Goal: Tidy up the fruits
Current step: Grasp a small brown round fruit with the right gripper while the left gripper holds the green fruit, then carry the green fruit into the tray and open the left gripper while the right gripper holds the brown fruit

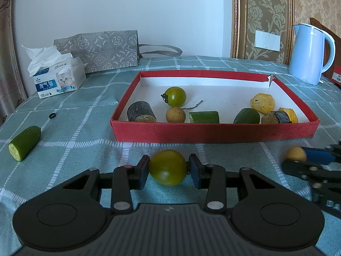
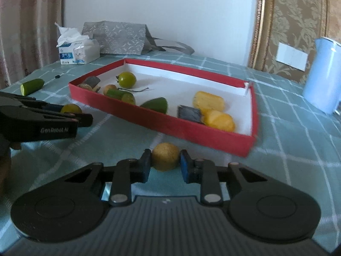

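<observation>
White "GenRobot.AI" on left tongs (image 2: 70, 115)

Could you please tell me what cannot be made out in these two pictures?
- Left wrist view: the right tool is blurred and cut off by the right edge.
- Right wrist view: the kettle is cut off by the right edge.
- Right wrist view: the left tool hides most of its green tomato.

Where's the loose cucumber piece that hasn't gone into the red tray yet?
The cucumber piece lies on the checked tablecloth, far left in the left wrist view, outside the red tray, in front of the tissue pack and near a small black ring.
</observation>
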